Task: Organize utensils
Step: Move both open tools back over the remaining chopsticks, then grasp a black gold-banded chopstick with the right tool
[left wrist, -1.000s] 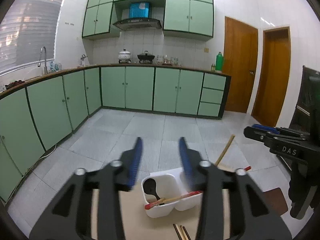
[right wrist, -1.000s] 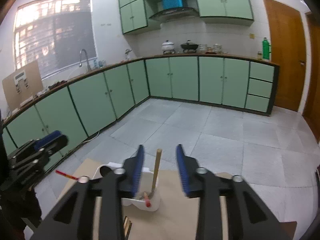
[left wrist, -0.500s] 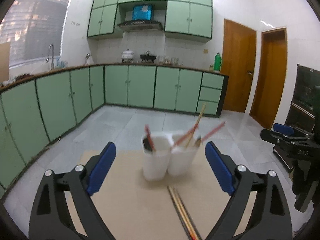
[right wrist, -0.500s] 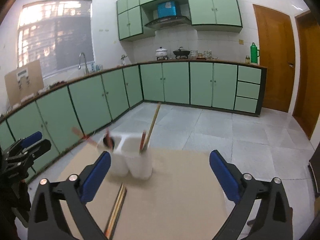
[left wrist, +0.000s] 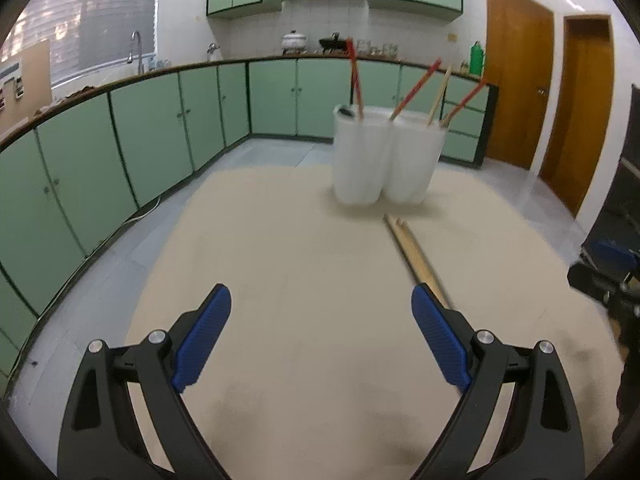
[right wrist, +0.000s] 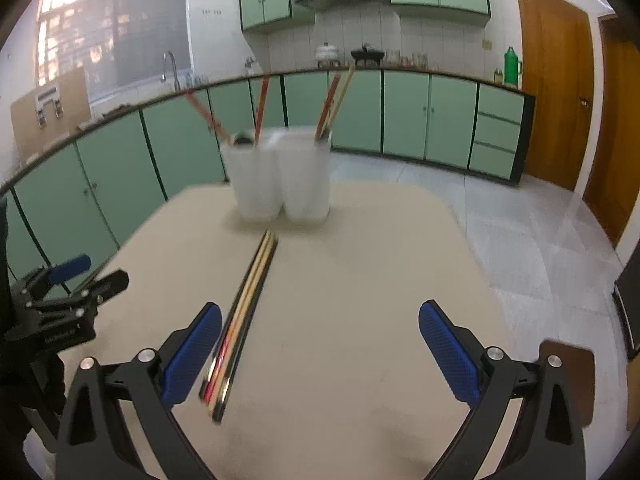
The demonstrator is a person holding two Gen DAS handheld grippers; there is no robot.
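Observation:
A white two-compartment utensil holder (left wrist: 386, 156) stands upright at the far side of the beige table (left wrist: 280, 280), with red and wooden chopsticks and a dark spoon sticking out. It also shows in the right wrist view (right wrist: 282, 174). A bundle of loose chopsticks (left wrist: 416, 258) lies on the table in front of it, also seen in the right wrist view (right wrist: 244, 312). My left gripper (left wrist: 320, 336) is open and empty, low over the near table. My right gripper (right wrist: 320, 352) is open and empty, just right of the loose chopsticks.
Green kitchen cabinets (left wrist: 160, 128) run along the left and back walls beyond the table. Brown doors (left wrist: 516, 92) stand at the right. The left gripper shows at the left edge of the right wrist view (right wrist: 64, 300). A dark brown surface (right wrist: 572, 380) sits at the table's right.
Both grippers opened wide and pulled back and down from above the holder to low over the near table. The holder now stands upright farther away.

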